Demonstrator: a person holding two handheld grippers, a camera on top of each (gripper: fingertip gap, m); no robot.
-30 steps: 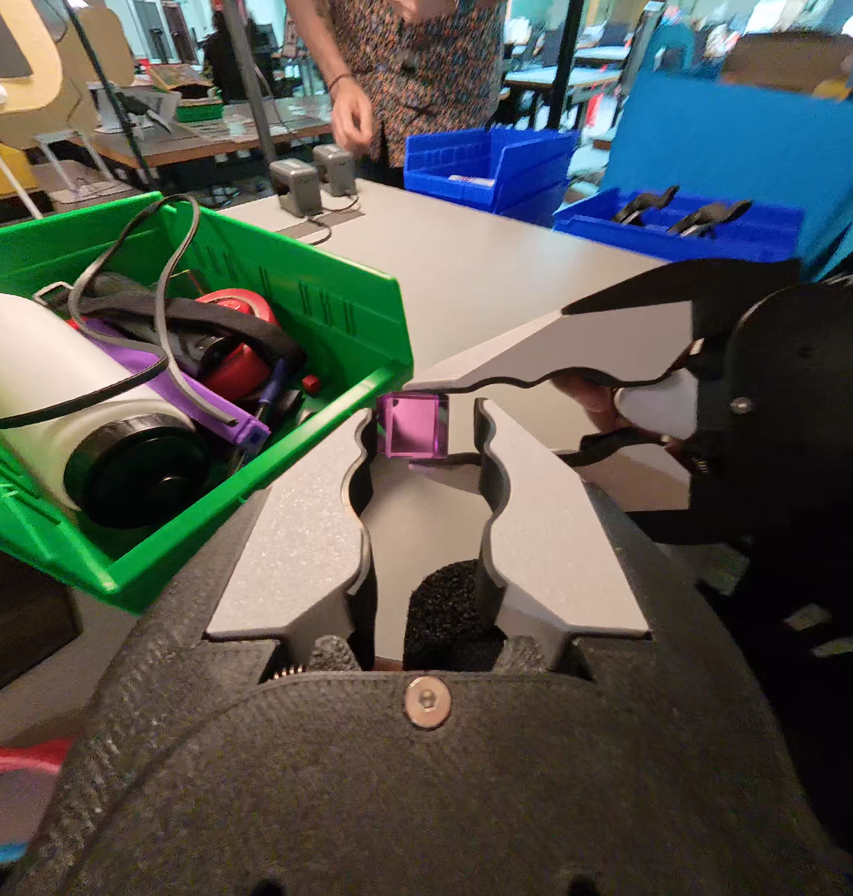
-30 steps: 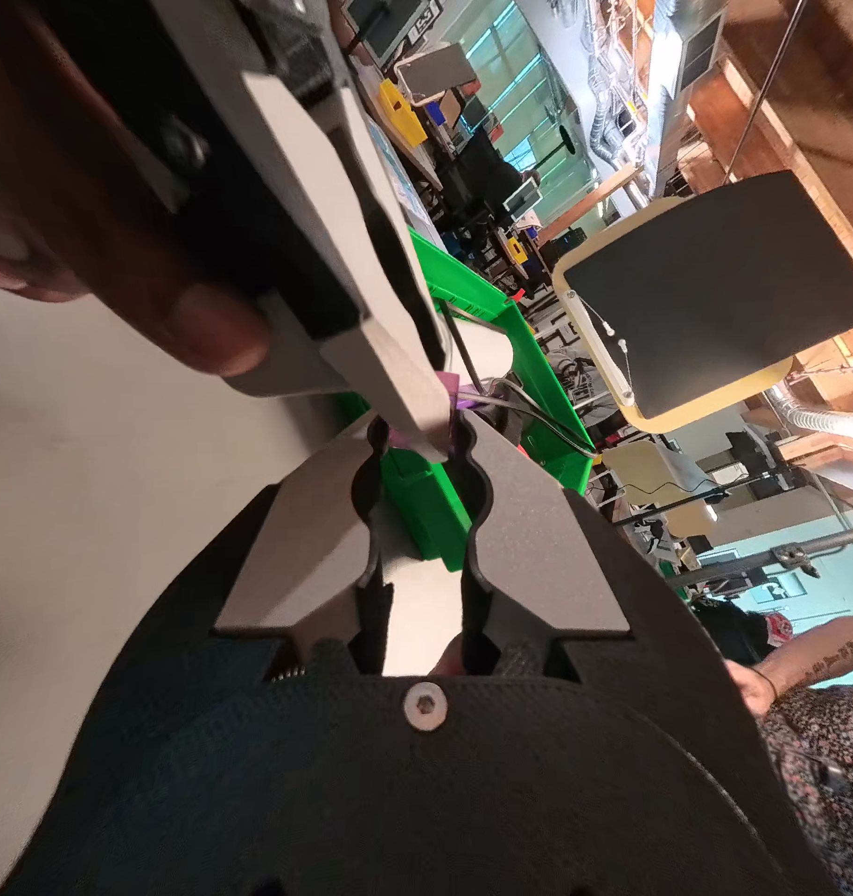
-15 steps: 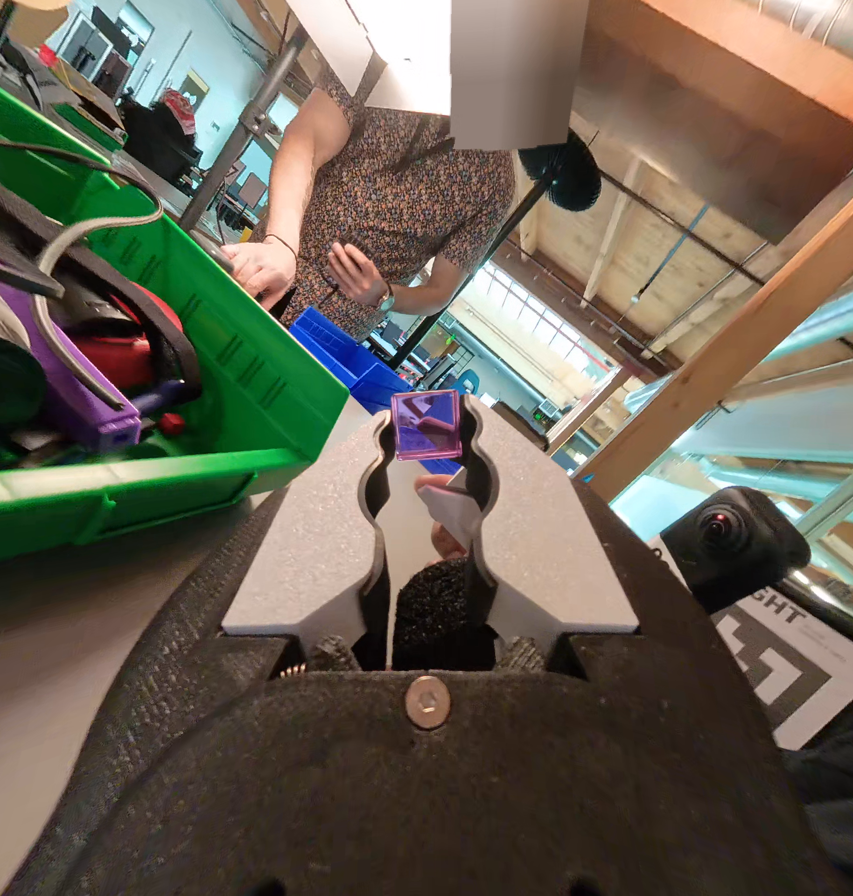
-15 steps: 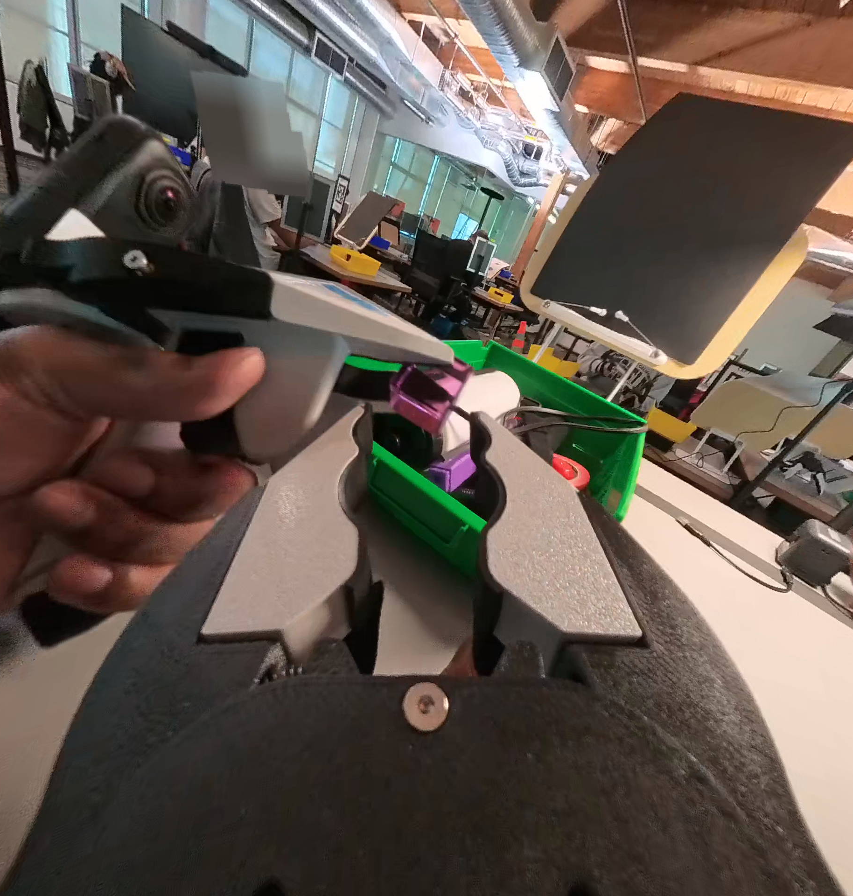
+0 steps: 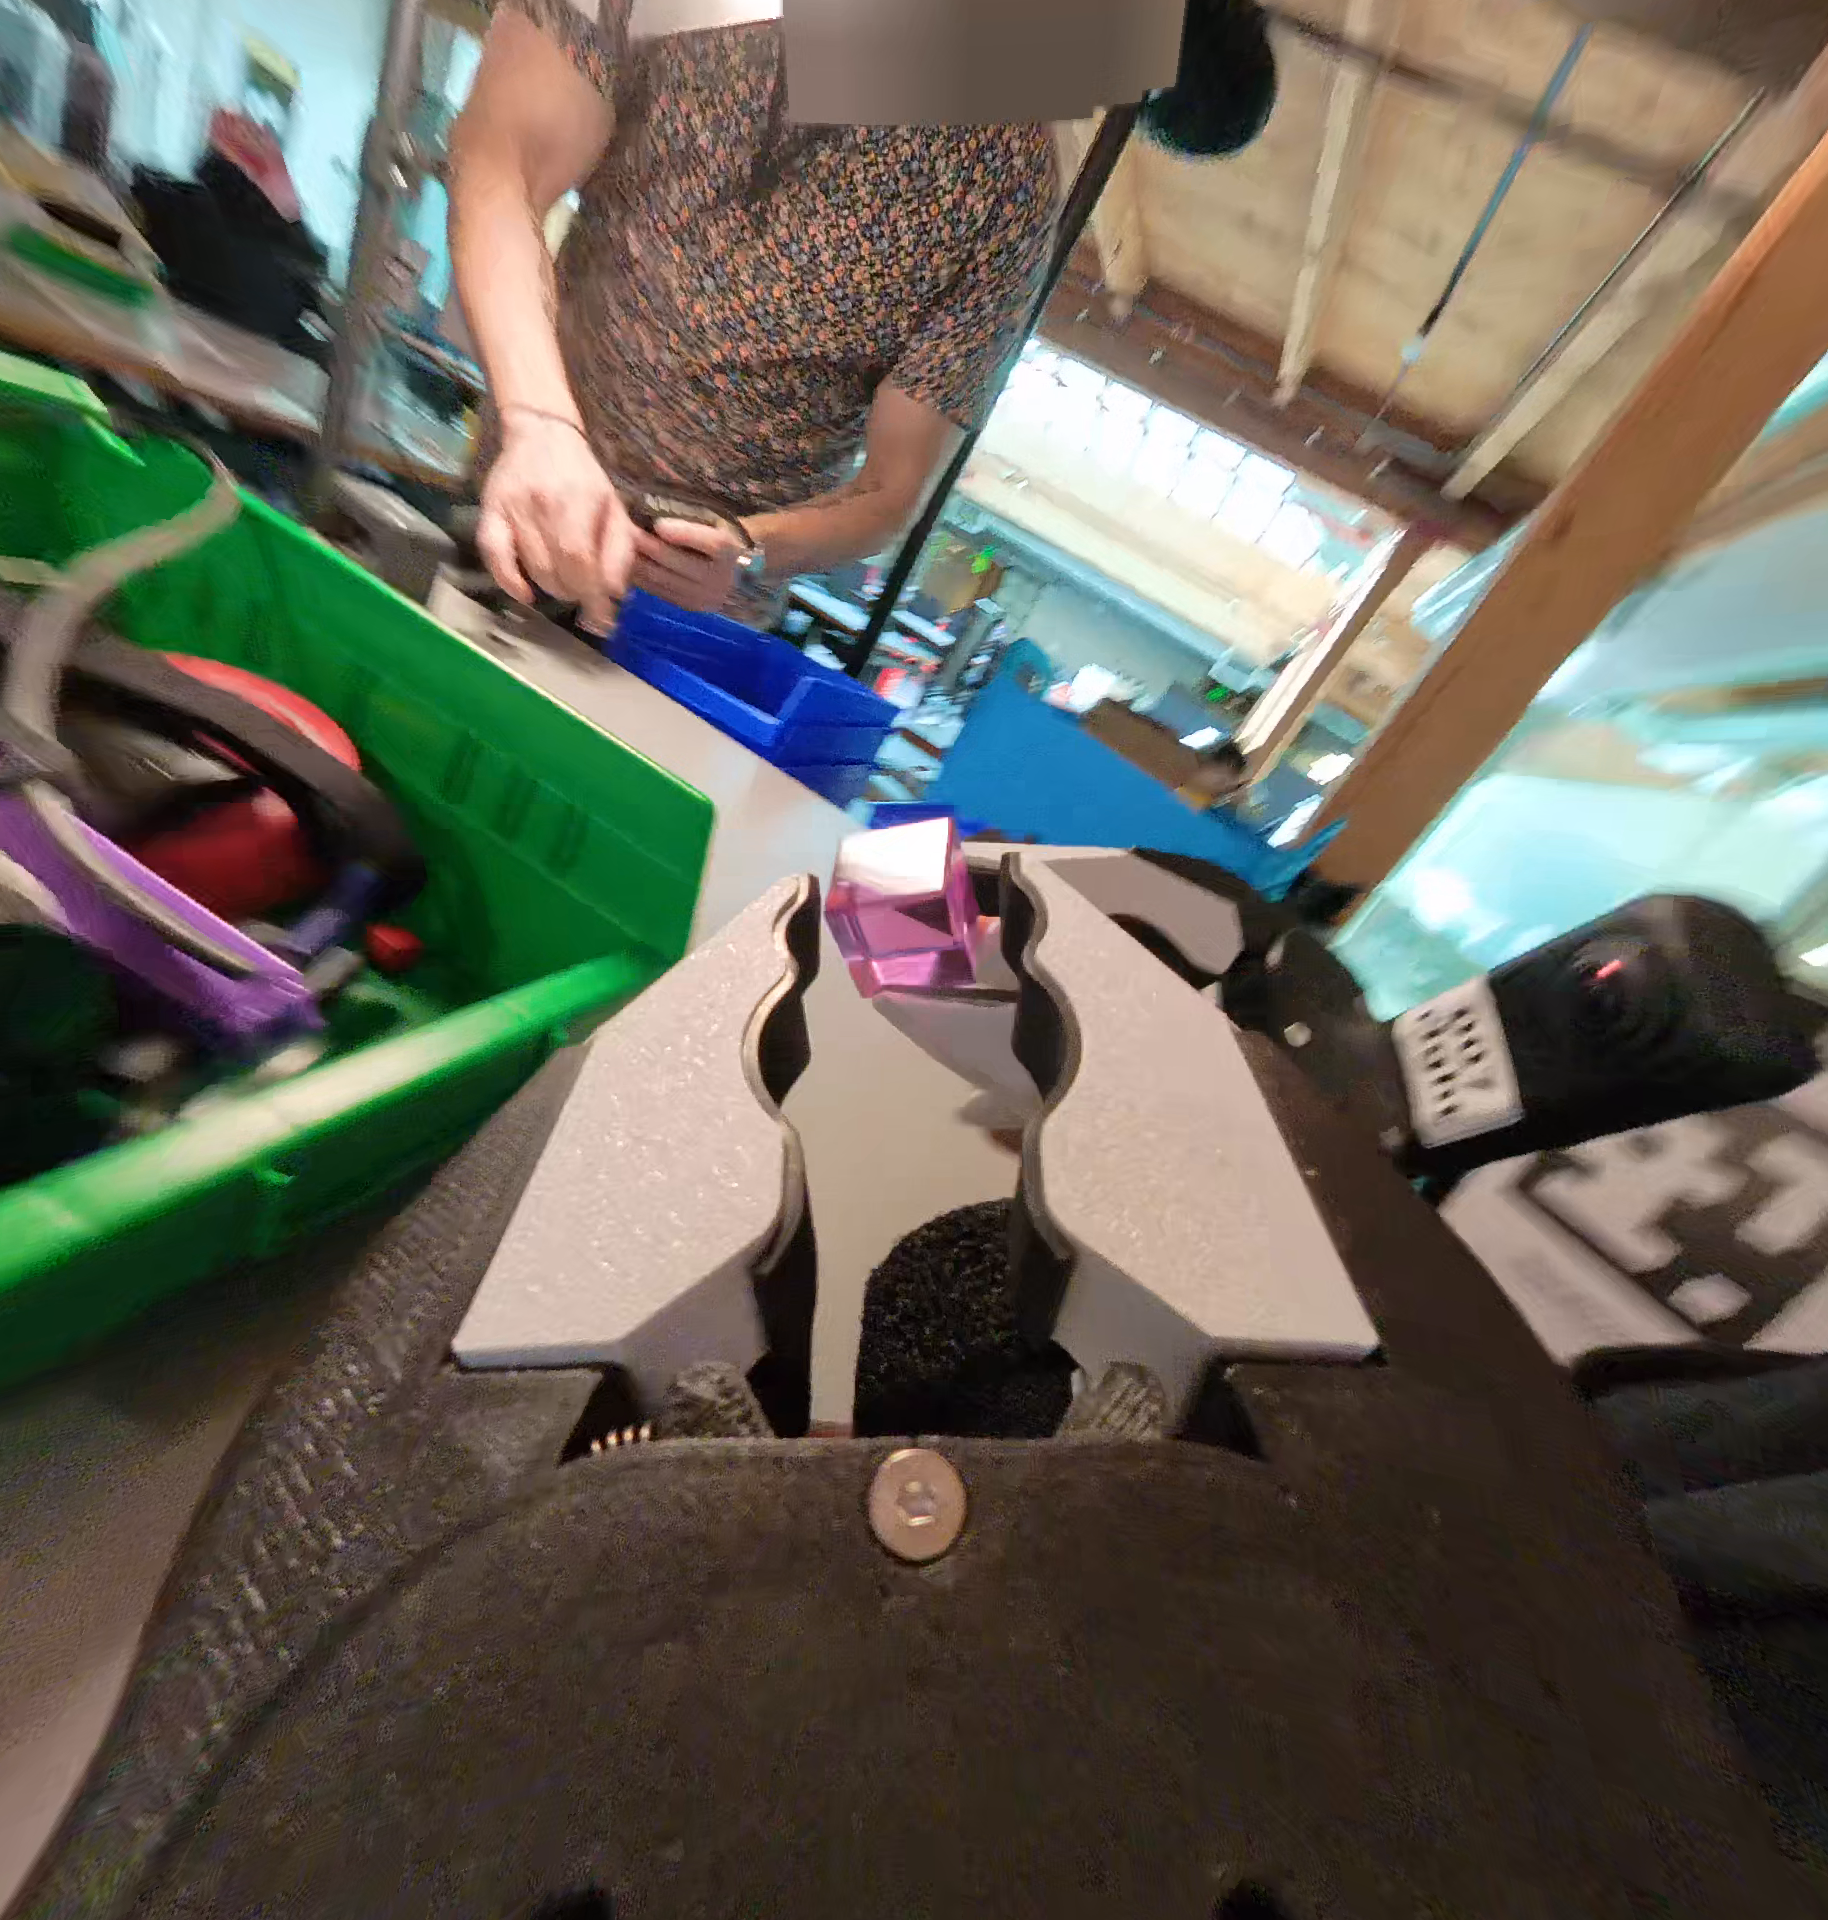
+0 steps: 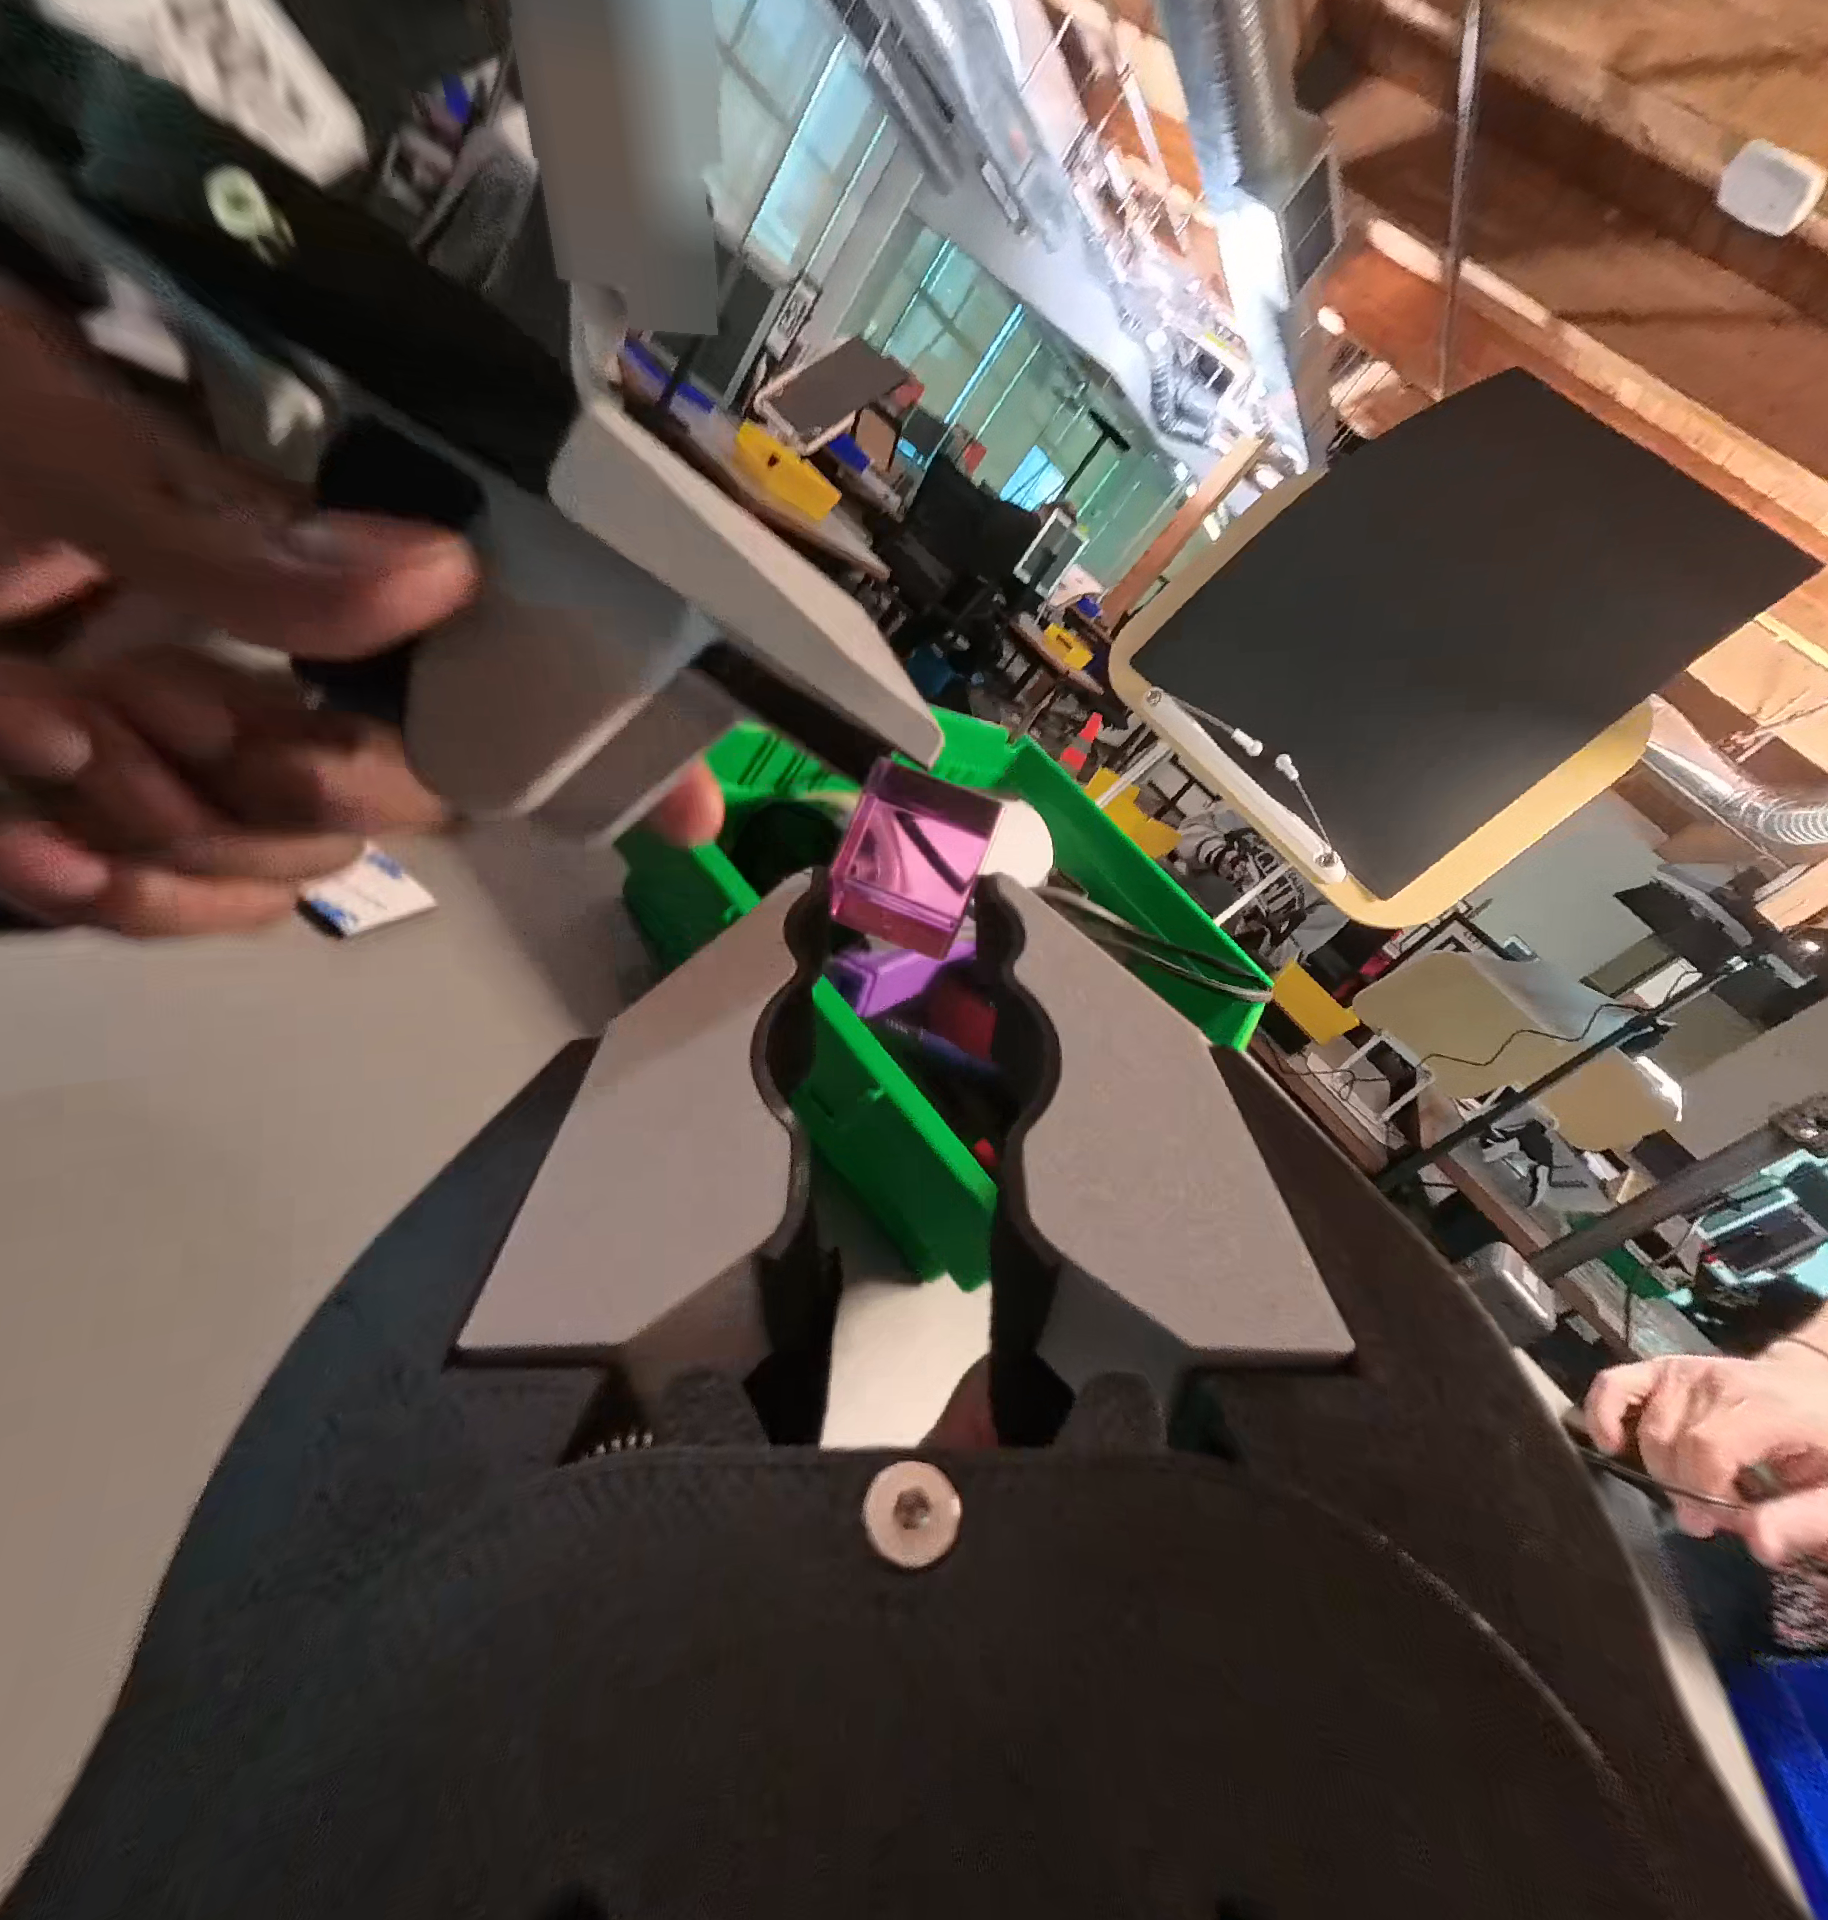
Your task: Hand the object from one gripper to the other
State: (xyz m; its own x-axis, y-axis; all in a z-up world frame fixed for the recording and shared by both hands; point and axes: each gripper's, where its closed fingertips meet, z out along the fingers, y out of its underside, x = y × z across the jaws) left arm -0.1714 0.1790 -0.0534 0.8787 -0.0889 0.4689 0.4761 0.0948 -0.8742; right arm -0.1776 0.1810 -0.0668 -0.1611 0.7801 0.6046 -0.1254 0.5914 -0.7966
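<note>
Over a plain grey table (image 5: 764, 769), smooth and matte, two hand-held grippers meet in mid-air in a large open workshop.

Closest, each gripper has a rough black textured body and two flat, pale grey fingers with wavy inner edges. The object is a small cube (image 5: 905, 914) of clear purple plastic, glossy, sharp-edged and tilted.

The right gripper (image 6: 902, 904) is nearly closed: its two tips press on opposite sides of the cube and hold it clear of the table. In the left wrist view one of its fingers (image 5: 962, 1029) runs under the cube from the right.

The left gripper (image 5: 910, 894) has its jaws a little apart, slightly wider than the cube, which sits between its tips. From the right wrist view only the cube's top corner meets the tip of one left finger, so the left gripper has no clamp on it. A hand (image 6: 162, 644) grips the left gripper's handle.

Beyond, at the table's left side, stands a bright green plastic bin (image 5: 494, 790) holding cables and purple, red and black items. Farther along the table's far edge sit blue plastic bins (image 5: 785, 707), where a person (image 5: 785, 260) in a patterned short-sleeved top has both hands at work.

Farthest off are a slanted wooden beam (image 5: 1616, 499), a timber ceiling, rows of windows, and a dark rectangular panel (image 6: 1461, 623) with a pale rim.
</note>
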